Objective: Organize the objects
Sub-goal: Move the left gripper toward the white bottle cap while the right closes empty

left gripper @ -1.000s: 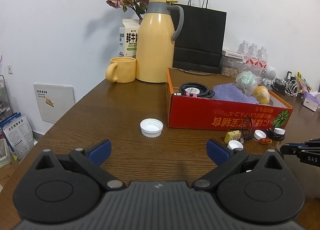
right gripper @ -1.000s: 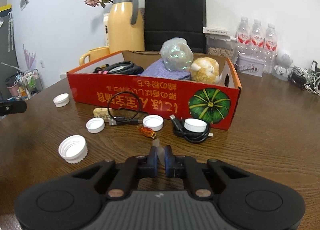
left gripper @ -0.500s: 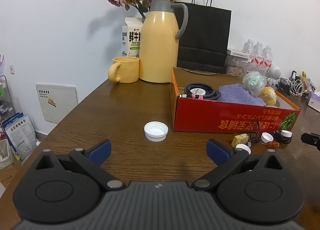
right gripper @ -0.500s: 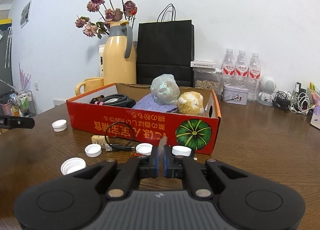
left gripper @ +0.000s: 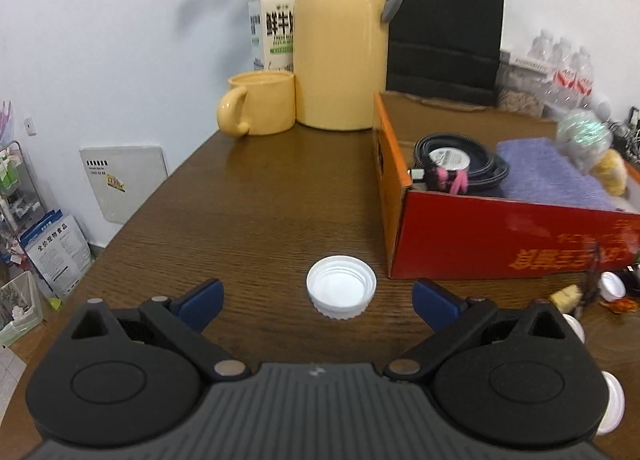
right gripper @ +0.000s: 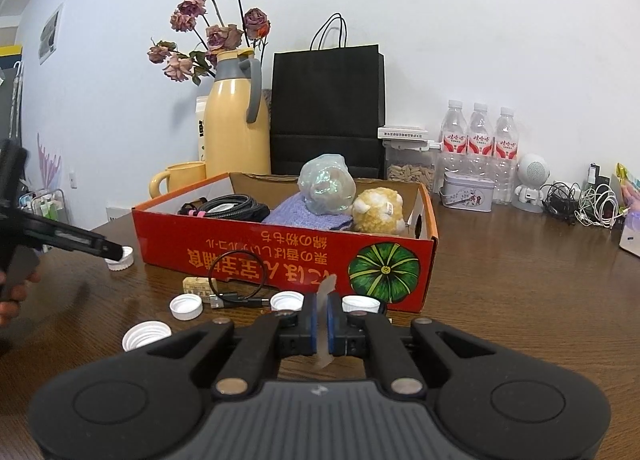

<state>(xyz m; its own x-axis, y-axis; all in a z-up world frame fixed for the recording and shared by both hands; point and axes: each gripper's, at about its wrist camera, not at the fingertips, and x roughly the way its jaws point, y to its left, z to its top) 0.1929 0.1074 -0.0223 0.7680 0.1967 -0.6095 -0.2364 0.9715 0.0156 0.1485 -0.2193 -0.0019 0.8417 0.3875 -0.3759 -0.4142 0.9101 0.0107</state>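
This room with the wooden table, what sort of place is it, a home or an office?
Probably a lived-in office or break room, though a home is possible. The wooden table holds a yellow thermos jug and mug, a row of water bottles, and a tangle of charging cables against a plain white wall.

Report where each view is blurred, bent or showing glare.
Left wrist view: the red box and the items at the right edge are smeared by motion blur, the white cap is fairly sharp, and window glare streaks the yellow jug. Right wrist view: mostly sharp, with the table edge and the walls bowed by the fisheye.
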